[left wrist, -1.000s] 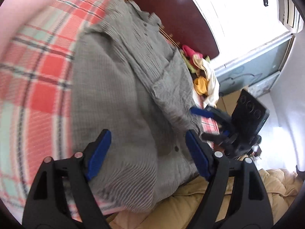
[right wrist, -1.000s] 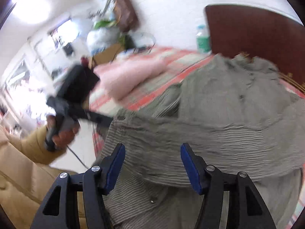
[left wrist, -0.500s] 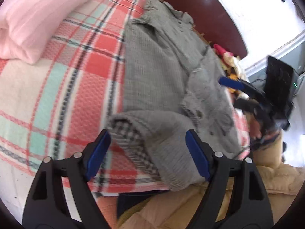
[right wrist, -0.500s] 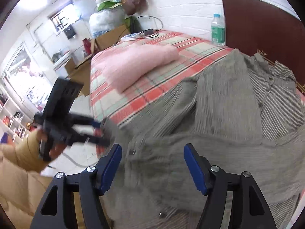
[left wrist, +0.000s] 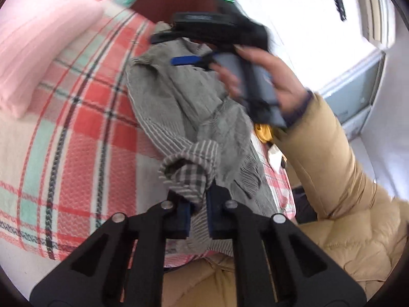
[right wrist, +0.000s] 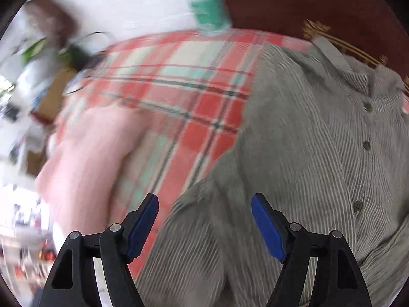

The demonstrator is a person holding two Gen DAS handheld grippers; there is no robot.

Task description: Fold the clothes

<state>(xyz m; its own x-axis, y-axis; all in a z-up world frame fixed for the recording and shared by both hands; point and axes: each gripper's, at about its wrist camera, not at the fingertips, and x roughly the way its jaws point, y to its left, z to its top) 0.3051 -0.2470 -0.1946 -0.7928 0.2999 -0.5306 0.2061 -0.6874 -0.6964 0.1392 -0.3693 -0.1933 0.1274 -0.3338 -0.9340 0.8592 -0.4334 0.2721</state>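
Observation:
A grey striped button shirt lies on a red plaid bed cover, collar toward the headboard. My left gripper is shut on the shirt's sleeve cuff, which shows a checked lining. My right gripper is open and empty, above the shirt's upper left shoulder, with blue pads spread wide. In the left wrist view the right gripper hovers over the collar, held by a hand.
A pink folded blanket lies at the left on the bed. A dark wooden headboard and a green-labelled bottle stand at the far end. Loose coloured clothes lie beside the bed. My tan jacket sleeve crosses the right.
My left gripper has closed on the sleeve cuff, which it only straddled before. My right gripper has swung from the shirt's lower part up toward the collar and stays open.

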